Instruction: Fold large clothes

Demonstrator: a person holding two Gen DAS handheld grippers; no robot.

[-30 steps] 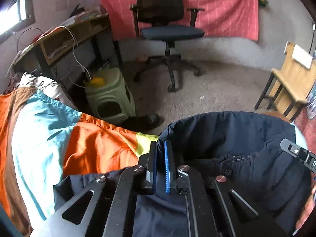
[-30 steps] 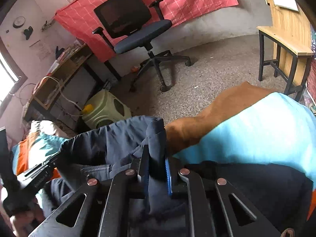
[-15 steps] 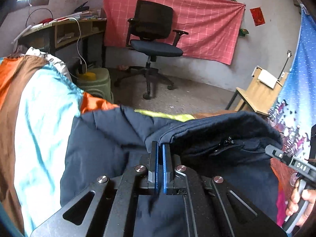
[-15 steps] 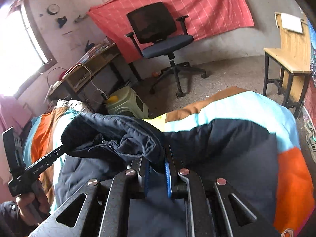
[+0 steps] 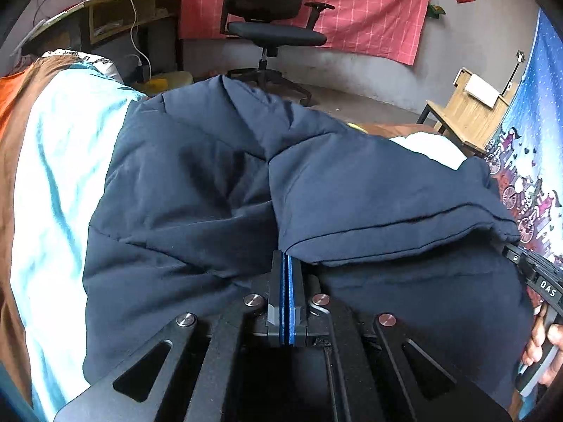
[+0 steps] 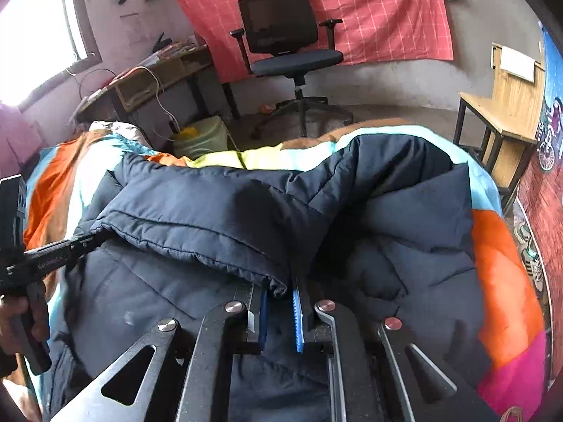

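Observation:
A large navy puffer jacket (image 5: 218, 183) lies on a bed with a striped cover (image 5: 59, 161), one part folded back over the rest. My left gripper (image 5: 285, 263) is shut at the edge of the folded layer; whether it pinches fabric is unclear. My right gripper (image 6: 279, 293) holds a corner of the jacket's hem (image 6: 197, 232) between its blue pads, jaws slightly apart around the thick cloth. The left gripper also shows in the right wrist view (image 6: 88, 241) at the other end of the hem. The right gripper's handle shows in the left wrist view (image 5: 538, 281).
A black office chair (image 6: 292, 52) stands on the floor beyond the bed before a red cloth (image 6: 352, 10). A cluttered desk (image 6: 151, 77) and green stool (image 6: 200, 137) are at the left. A wooden chair (image 6: 506, 105) and blue hanging (image 5: 531, 147) are at the right.
Both grippers pulled the jacket's far edge back toward me over its body. The folded layer now lies lower and flatter, covering more of the jacket.

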